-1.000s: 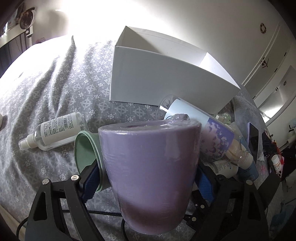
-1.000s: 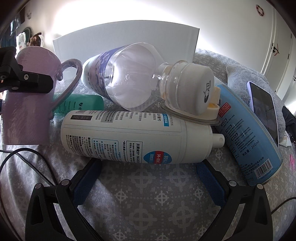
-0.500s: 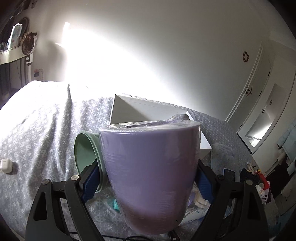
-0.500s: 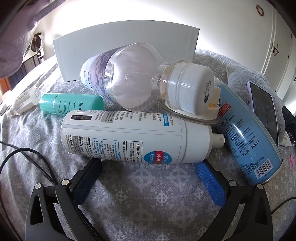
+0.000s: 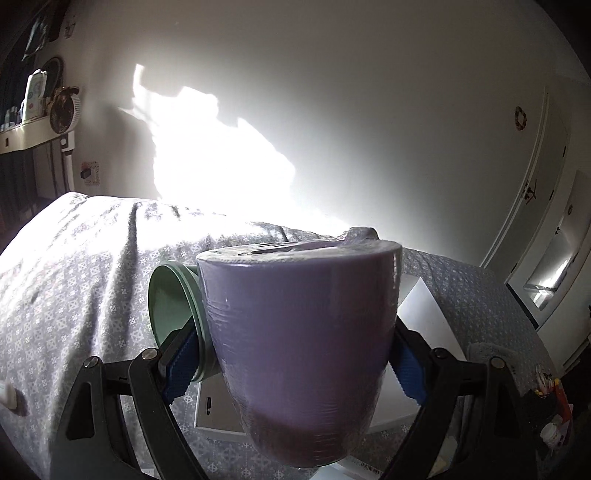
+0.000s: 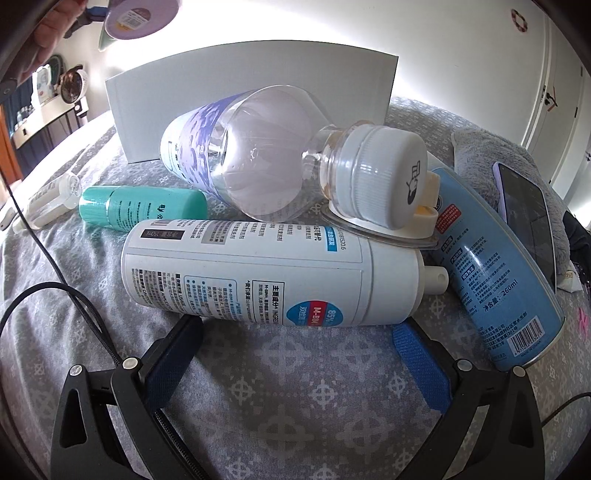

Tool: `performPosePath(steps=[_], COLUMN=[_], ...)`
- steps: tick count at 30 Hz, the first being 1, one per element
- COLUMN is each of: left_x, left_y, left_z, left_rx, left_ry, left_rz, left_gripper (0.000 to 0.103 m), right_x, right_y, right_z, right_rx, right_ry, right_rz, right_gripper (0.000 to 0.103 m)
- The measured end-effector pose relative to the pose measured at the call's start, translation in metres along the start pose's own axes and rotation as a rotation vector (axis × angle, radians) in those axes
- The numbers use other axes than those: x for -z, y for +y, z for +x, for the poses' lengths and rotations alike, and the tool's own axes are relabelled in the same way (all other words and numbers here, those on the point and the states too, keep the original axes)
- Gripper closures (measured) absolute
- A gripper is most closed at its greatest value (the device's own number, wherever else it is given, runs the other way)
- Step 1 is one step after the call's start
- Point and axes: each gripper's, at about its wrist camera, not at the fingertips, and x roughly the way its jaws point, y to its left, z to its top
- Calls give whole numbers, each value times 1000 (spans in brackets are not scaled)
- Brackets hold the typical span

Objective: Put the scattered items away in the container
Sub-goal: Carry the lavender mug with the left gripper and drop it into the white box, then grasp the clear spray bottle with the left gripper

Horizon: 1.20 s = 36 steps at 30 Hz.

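My left gripper (image 5: 295, 349) is shut on a purple mug (image 5: 299, 332) wrapped in clear film. A green funnel-shaped piece (image 5: 171, 299) sits against the mug by the left pad. The mug hangs in the air above the white box (image 5: 421, 314). The right wrist view shows the mug's labelled base (image 6: 140, 14) high at the top left, above the box (image 6: 258, 92). My right gripper (image 6: 295, 332) is open just above the bedspread. A white spray bottle (image 6: 258, 273) lies right in front of its fingertips, untouched.
On the grey patterned bedspread (image 6: 288, 398) lie a clear bottle with a purple label (image 6: 258, 158), a blue can (image 6: 495, 273), a teal bottle (image 6: 147, 210) and a small clear spray bottle (image 6: 48, 199). A phone (image 6: 524, 218) rests on a grey cloth. A black cable (image 6: 74, 295) crosses the left.
My left gripper has lifted the purple mug away from the bottles and carried it over the white box. The right gripper and the bottles have not moved.
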Motion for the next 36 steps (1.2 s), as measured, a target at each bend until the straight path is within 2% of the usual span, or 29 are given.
performPosePath(steps=[3,5,8,14,18,23,25,27,31,33,36], left_x=[16,24,27,24,35,63,76,89,119,136,164], left_y=[-5,-11,-15,4,33,84,101,112,118,108,89], left_z=[17,19,10,-26,-56,-76,-82,-82,-61,-46,-18], left_rx=[-16,-41,-13,-15,-48,-135,-146,-128,-75,-48,-17], left_ry=[58,52,40,-23,-10,92,129,189,369,440,503], left_rz=[34,79,101,126,172,250,292,346,453,525,671], left_gripper=[14,14,8,3,2,2,2,2,2,2,2], right_x=[0,0,0,1,1,2,1,2,2,1,1], right_y=[0,0,0,2,4,5,4,5,4,4,4], right_z=[0,0,0,-2,-3,-4,-3,-4,-4,-3,-3], right_rx=[0,0,0,1,1,1,1,1,1,2,1], right_ry=[0,0,0,0,1,1,0,0,0,0,0], right_rz=[0,0,0,-1,-1,-1,-1,-1,-1,-1,-1], right_gripper=[0,0,0,0,0,0,0,0,0,0,0])
